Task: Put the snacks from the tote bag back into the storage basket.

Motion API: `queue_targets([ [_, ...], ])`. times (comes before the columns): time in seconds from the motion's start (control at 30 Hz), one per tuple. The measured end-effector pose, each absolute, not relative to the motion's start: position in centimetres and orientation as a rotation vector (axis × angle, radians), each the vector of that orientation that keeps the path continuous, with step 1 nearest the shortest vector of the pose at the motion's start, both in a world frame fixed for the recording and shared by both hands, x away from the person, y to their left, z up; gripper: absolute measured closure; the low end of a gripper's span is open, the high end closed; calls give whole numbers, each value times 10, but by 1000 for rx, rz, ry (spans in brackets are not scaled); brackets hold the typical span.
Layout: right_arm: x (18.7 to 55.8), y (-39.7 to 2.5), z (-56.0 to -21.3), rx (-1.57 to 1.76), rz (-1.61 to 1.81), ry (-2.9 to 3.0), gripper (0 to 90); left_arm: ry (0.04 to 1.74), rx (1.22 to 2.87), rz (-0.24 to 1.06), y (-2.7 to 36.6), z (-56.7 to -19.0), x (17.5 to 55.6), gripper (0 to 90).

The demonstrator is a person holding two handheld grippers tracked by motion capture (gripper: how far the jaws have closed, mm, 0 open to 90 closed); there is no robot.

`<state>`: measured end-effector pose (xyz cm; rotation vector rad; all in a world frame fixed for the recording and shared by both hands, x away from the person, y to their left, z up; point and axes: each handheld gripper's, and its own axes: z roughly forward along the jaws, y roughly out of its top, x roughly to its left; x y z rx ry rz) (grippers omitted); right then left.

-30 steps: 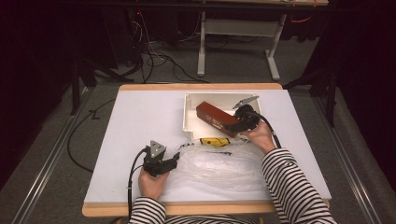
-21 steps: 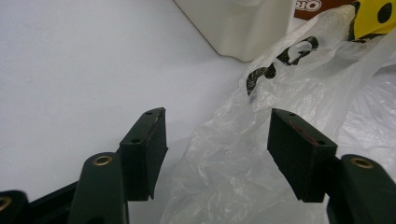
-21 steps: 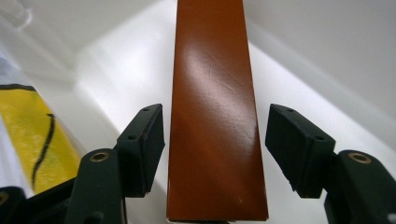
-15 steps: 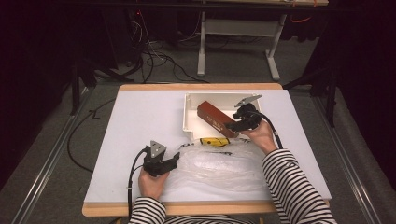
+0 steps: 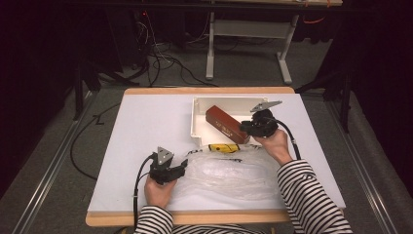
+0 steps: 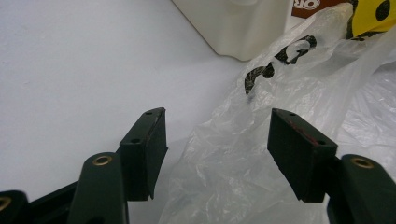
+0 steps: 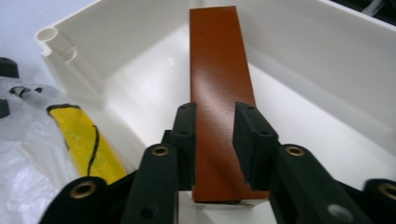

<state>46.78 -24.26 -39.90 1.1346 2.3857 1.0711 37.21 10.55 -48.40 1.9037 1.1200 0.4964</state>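
Right gripper view | right tongs [image 7: 214,140] closing on brown box [image 7: 219,93], gripping its rigid long sides over white bin [image 7: 327,70] | left tongs [image 6: 219,149] gaping over limp, slippery plastic bag [image 6: 280,93].

Over the past second, the right gripper [image 5: 247,127] has carried the brown box [image 5: 225,125] slightly farther into the white bin [image 5: 197,122], its far end now lower inside. The right hand [image 5: 272,142] has edged forward along with it.
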Motion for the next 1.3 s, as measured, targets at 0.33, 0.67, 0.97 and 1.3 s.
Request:
queue_targets([
  [0.33,454,-240,-391,1110,1114,2401,825,1122,1902,494,106,-484,372,378],
  [0.67,444,-225,-391,1039,1049,2452,900,1110,1877,483,108,-484,371,377],
  [0.97,441,-221,-406,1079,1026,2468,900,1110,1870,478,109,-484,371,379],
  [1.3,447,-214,-420,1092,962,2496,900,1112,1872,487,109,-484,371,379],
])
